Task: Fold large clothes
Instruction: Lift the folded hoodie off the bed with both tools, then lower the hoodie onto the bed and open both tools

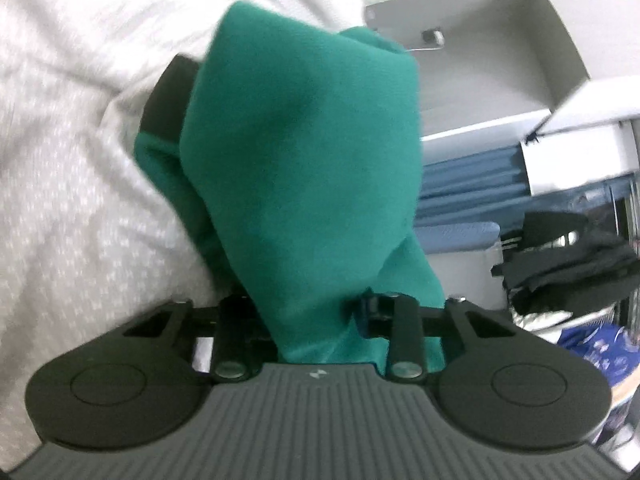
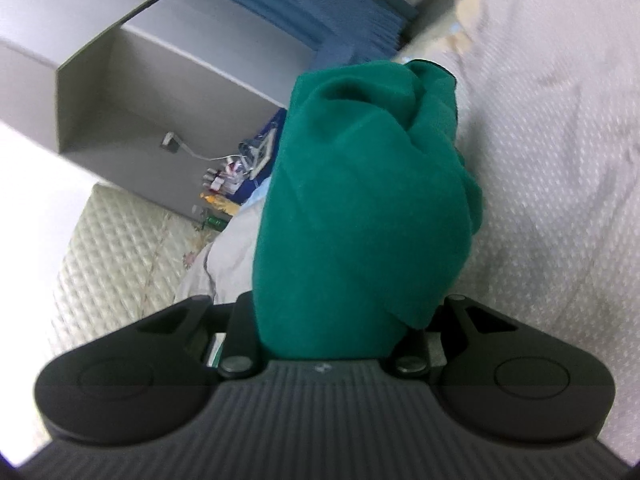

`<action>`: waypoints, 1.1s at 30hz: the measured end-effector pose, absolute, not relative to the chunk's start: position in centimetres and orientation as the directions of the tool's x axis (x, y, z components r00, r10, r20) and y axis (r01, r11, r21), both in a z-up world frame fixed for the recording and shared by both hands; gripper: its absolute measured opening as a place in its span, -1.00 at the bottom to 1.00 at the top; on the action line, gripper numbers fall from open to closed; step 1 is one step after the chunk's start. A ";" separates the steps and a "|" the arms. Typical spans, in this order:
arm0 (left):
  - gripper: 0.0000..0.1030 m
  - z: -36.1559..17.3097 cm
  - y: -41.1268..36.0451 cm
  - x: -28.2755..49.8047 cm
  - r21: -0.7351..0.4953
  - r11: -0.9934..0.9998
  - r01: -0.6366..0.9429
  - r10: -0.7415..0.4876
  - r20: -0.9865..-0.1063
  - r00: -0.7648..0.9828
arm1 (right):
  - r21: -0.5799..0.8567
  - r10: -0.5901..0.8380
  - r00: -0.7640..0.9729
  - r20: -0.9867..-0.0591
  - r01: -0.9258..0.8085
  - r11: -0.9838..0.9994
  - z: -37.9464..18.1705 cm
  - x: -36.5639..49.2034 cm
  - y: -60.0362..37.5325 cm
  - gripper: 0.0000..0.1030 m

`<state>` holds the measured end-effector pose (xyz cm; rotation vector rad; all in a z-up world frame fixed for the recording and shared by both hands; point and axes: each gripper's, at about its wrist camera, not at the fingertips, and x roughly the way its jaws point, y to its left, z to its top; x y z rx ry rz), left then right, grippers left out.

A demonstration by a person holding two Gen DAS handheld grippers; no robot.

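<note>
A green garment [image 1: 296, 168] is bunched up between the fingers of my left gripper [image 1: 292, 84] and drapes back over its body. Only the left finger [image 1: 170, 92] shows, black, beside the cloth; the other is covered. The jaws stand narrow and pinch the fabric. In the right wrist view the same green garment [image 2: 360, 200] wraps my right gripper [image 2: 364, 92], hiding both fingers, and the jaws there are also closed on the cloth. Under both lies a white dotted bed sheet [image 1: 68, 184], also seen at the right as the sheet [image 2: 560, 168].
A grey open box [image 1: 492, 60] stands past the bed, with blue pleated fabric [image 1: 468, 188] below it and a pile of black clothes [image 1: 568, 256] at the right. In the right wrist view the grey box [image 2: 160, 92], a cream quilted cover [image 2: 120, 248] and small clutter [image 2: 228, 184] lie to the left.
</note>
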<state>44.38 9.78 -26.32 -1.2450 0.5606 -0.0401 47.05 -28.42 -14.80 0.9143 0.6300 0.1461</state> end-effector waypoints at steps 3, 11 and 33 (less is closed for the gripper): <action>-0.33 -25.1 9.0 44.0 -0.904 0.353 -0.241 -0.329 -0.361 0.873 | 0.754 0.377 0.817 -0.436 0.103 0.649 -13.6 46.1 -28.1 -0.40; -0.35 -19.5 11.6 42.6 -0.933 0.353 -0.065 -0.447 -0.229 0.865 | 0.763 0.403 0.852 -0.334 -0.007 0.647 -8.5 43.1 -30.3 -0.40; -0.32 2.2 -11.3 58.6 -0.876 0.433 0.211 -0.621 -0.121 0.774 | 0.766 0.233 0.970 -0.068 -0.099 0.635 3.9 44.0 -48.5 -0.38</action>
